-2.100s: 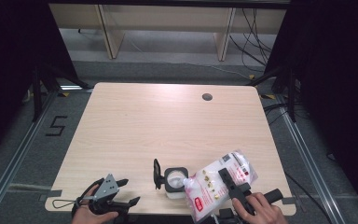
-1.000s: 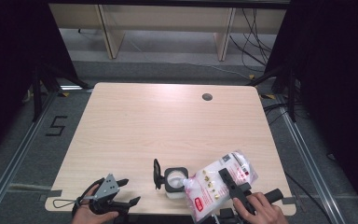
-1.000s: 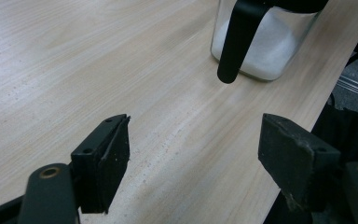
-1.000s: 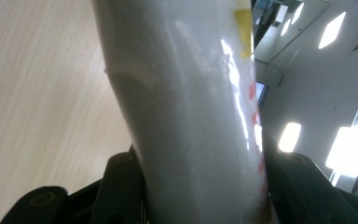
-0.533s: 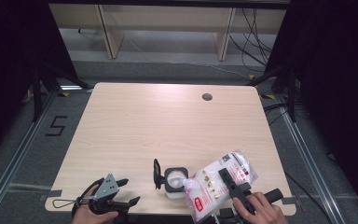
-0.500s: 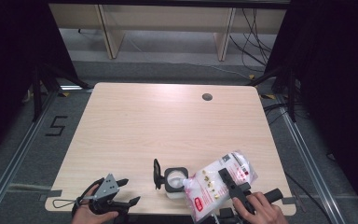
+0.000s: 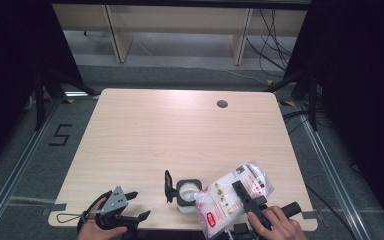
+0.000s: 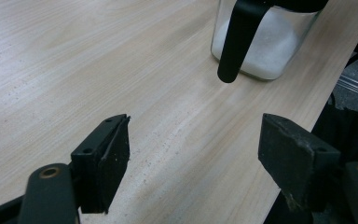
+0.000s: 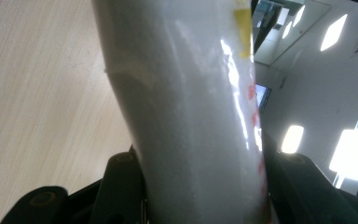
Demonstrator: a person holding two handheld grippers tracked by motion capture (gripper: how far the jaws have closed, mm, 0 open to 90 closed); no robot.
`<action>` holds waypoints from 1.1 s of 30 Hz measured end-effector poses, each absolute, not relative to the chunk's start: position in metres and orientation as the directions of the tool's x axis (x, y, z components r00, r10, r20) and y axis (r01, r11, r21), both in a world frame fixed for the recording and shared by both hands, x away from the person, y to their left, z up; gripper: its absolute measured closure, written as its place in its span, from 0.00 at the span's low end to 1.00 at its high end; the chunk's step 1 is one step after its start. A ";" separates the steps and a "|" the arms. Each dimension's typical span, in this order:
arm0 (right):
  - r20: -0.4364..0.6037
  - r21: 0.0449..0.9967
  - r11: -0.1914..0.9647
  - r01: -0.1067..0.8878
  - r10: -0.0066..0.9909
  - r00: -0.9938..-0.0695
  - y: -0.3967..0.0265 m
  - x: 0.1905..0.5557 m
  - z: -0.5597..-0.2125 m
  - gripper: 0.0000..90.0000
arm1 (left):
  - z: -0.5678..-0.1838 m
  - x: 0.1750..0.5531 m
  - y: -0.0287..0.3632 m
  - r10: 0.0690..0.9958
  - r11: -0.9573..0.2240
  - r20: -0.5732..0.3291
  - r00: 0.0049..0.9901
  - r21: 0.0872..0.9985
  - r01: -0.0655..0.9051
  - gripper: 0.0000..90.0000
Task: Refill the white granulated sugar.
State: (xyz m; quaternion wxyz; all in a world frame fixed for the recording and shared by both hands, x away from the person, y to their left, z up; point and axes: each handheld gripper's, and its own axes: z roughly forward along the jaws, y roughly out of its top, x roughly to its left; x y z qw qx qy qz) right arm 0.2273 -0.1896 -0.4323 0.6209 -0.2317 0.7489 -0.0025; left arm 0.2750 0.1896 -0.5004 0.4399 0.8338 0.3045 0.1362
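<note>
Right gripper clamping white bag over jar; left gripper wide, empty

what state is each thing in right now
bag: clamped in the right gripper, tilted toward the jar
jar: upright near the table's front edge, partly filled with white grains, lid flipped open
left gripper: open, nothing between the jaws
table: bare beyond the jar

Both hands sit at the near edge of the table. The left gripper lies low at its left corner, jaws spread wide and empty. The right gripper, near the right corner, is clamped on a white bag, tilted leftward.
</note>
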 end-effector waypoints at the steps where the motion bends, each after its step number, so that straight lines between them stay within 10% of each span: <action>1: -0.930 -0.287 0.895 -0.341 -0.345 -0.125 -0.190 0.227 -0.433 0.67 | -0.500 0.275 0.190 0.626 -0.431 -0.036 0.779 0.817 0.384 0.27; 33: -0.930 -0.231 0.908 -0.350 -0.312 -0.193 -0.201 0.240 -0.445 0.69 | -0.501 0.274 0.189 0.641 -0.414 -0.051 0.766 0.818 0.400 0.27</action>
